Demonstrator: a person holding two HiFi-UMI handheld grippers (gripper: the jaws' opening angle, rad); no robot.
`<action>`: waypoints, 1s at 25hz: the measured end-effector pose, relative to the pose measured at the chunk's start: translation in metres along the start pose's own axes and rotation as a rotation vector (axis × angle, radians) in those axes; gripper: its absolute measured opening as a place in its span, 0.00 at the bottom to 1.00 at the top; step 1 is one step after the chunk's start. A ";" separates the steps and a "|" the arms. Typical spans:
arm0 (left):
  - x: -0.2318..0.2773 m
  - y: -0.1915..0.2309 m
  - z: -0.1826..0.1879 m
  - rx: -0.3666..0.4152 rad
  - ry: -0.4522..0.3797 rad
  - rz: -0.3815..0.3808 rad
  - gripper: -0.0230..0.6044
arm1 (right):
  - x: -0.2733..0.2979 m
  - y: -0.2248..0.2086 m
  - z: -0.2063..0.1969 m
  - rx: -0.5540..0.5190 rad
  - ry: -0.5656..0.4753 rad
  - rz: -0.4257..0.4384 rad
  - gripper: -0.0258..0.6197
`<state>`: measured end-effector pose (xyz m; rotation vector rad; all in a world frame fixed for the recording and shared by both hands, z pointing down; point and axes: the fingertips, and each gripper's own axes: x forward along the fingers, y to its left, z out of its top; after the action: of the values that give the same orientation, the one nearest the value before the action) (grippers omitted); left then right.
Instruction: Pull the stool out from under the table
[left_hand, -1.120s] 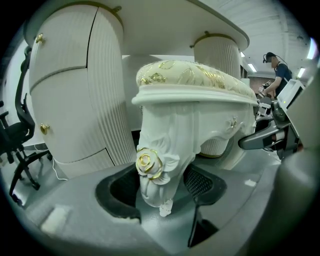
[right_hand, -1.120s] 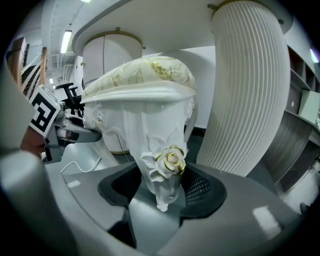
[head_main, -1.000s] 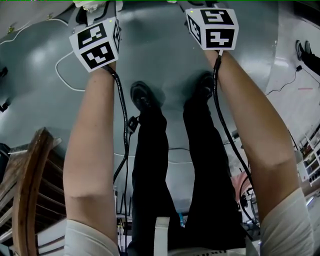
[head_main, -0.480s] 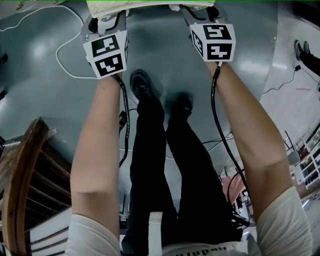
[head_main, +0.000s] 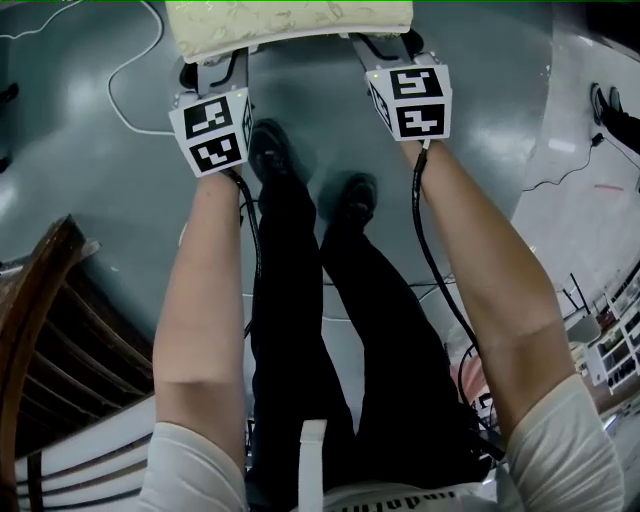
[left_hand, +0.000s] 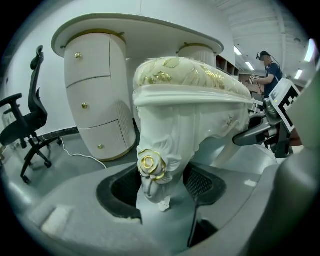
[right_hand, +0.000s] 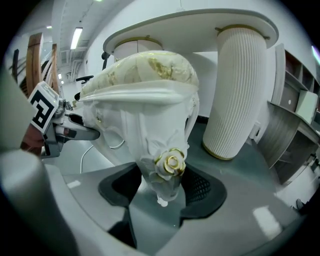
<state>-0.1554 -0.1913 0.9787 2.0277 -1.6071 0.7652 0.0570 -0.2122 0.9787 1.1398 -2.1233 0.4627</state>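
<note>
Grey floor (head_main: 90, 150); stool (head_main: 290, 25) at twelve o'clock, one leg clamped in left gripper (left_hand: 160, 190), another in right gripper (right_hand: 162, 187); apparently nearly clear of table (left_hand: 140, 30).

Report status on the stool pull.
Left gripper, right gripper: each shut on a leg of the stool. Stool upright, table behind it. Wooden chair close at left; white cable on floor.
</note>
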 end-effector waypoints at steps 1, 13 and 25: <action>-0.005 -0.004 -0.006 -0.003 0.002 -0.002 0.45 | -0.005 0.003 -0.005 -0.003 0.004 0.004 0.41; -0.076 -0.034 -0.071 0.020 0.056 -0.049 0.44 | -0.065 0.054 -0.066 0.004 0.042 0.024 0.41; -0.160 -0.065 -0.138 0.012 0.033 -0.041 0.44 | -0.137 0.109 -0.132 0.001 0.012 -0.020 0.41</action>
<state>-0.1408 0.0293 0.9766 2.0400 -1.5413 0.7906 0.0720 0.0062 0.9766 1.1559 -2.0997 0.4605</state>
